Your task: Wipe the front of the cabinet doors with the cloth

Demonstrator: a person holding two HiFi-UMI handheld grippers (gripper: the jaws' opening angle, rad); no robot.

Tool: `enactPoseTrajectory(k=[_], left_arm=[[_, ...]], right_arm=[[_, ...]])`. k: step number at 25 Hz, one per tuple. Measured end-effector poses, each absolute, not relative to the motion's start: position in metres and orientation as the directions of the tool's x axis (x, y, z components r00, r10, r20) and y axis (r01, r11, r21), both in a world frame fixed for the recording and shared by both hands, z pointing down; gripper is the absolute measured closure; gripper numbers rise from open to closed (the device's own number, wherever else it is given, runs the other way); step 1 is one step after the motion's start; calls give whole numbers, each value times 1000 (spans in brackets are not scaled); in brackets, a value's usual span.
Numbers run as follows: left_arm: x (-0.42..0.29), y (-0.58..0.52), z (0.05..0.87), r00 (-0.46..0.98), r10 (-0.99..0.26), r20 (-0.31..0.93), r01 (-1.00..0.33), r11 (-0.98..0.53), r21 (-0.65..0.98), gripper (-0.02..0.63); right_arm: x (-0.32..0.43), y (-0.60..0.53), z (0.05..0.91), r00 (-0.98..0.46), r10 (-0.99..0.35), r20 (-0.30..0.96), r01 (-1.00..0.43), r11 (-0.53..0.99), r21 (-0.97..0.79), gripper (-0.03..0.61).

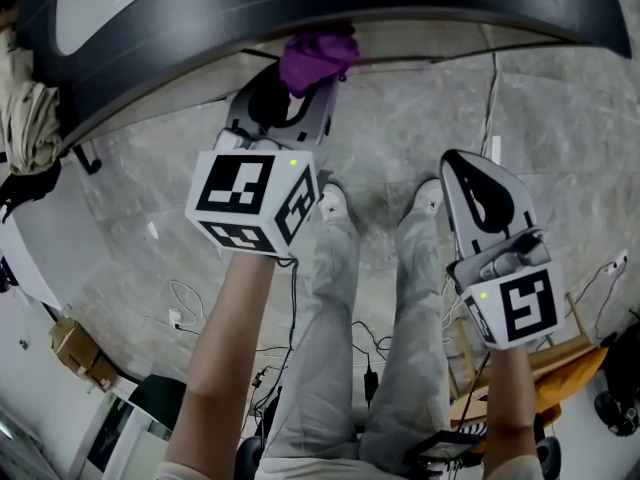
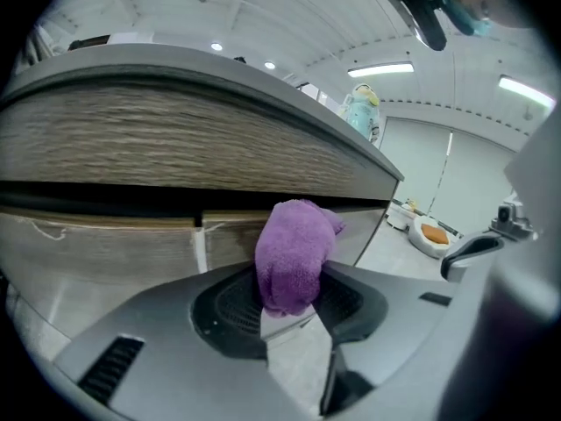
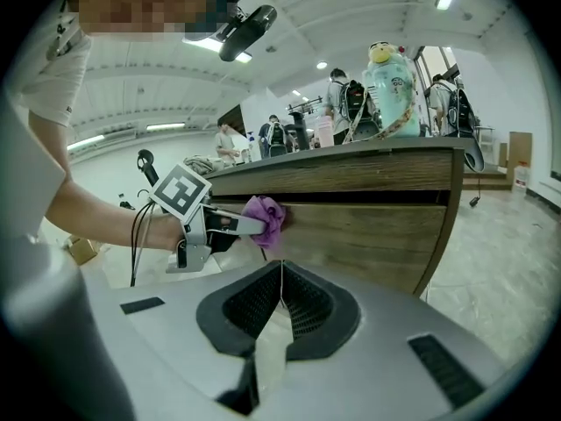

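My left gripper (image 1: 305, 88) is shut on a bunched purple cloth (image 1: 316, 56), which sticks out past its tips. In the left gripper view the cloth (image 2: 295, 253) stands just before the wood-grain cabinet door (image 2: 105, 244), under the dark gap below the countertop. The right gripper view shows the cloth (image 3: 266, 217) pressed at the upper left of the cabinet front (image 3: 368, 231). My right gripper (image 1: 480, 193) hangs lower and to the right, away from the cabinet, its jaws shut with nothing between them (image 3: 281, 292).
A countertop (image 3: 351, 158) above the doors carries a pale green bottle (image 3: 392, 95). The cabinet's right corner (image 3: 443, 226) meets open stone floor (image 1: 400, 118). Cables (image 1: 300, 358) and boxes (image 1: 75, 353) lie on the floor behind my legs. People stand far back.
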State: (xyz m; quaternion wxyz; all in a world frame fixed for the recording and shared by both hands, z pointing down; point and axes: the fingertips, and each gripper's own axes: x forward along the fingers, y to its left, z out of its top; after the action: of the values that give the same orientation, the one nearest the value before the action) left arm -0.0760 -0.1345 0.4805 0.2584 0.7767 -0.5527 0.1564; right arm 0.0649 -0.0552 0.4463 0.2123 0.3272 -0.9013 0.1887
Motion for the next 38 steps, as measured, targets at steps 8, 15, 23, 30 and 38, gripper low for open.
enactPoseTrajectory(k=[8,15,23,30,38], left_arm=[[-134,-119,484,238,-797,555,-969,-154,193,474],[-118,-106,485,198,-820,537,-973,-96,212,476],[-8,-104,509,265,-780,567,-958,-145,248,476],[105,-137,527,409,-715,566,-911,-291,291,476],[185,-170,549,470,-659,587,-883,-356,306,475]], right_arm=[[30,-51,443,-722,-478,501,-638,740,-213,551],[35,-52,451,-756,-420,502,-583,781,-225,551],[108,-64,458,-752,-413,514,-592,767,-249,551],[191,-62,477,-704,-450,549,-661,697,-276,551],[269,-71,498,-652,-502,568,-730,617,-293,551]])
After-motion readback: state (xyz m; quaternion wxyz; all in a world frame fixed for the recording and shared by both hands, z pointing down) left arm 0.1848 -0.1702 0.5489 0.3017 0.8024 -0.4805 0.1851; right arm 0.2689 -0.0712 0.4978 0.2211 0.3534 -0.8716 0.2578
